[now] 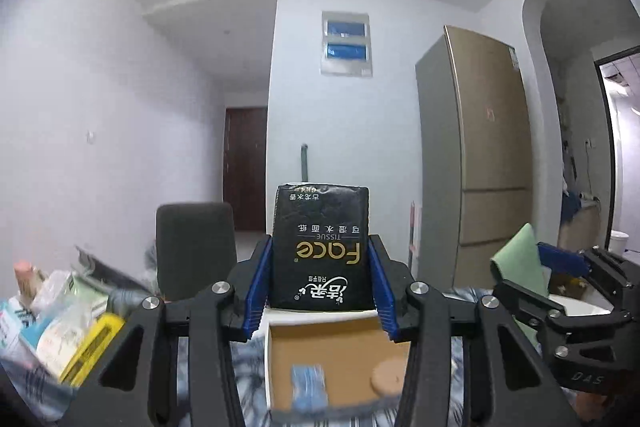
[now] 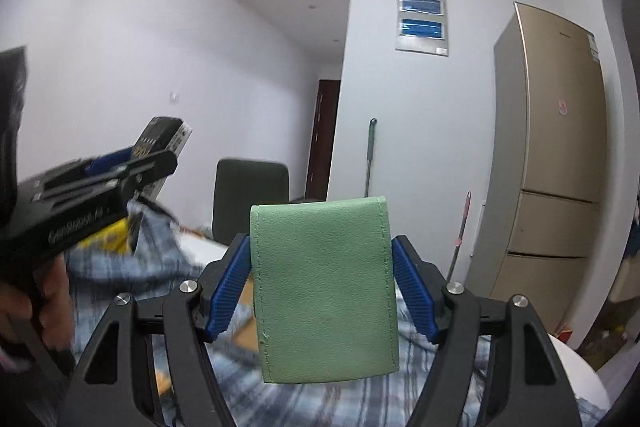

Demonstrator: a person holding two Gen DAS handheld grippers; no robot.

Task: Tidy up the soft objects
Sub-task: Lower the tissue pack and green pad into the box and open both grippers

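My left gripper (image 1: 320,247) is shut on a black tissue pack (image 1: 321,247) with gold lettering, held upright above an open cardboard box (image 1: 336,343). My right gripper (image 2: 320,251) is shut on a green leather-like folded pad (image 2: 325,287), held up over a blue plaid cloth (image 2: 320,399). In the left wrist view the right gripper (image 1: 560,261) and green pad (image 1: 520,259) show at right. In the right wrist view the left gripper (image 2: 132,163) and the tissue pack (image 2: 160,143) show at left.
The box holds a blue packet (image 1: 308,383) and a tan round disc (image 1: 390,375). A pile of packets (image 1: 60,323) lies at left. A dark chair (image 1: 196,247) stands behind, a fridge (image 1: 480,155) at right, a white round surface (image 2: 576,379) at lower right.
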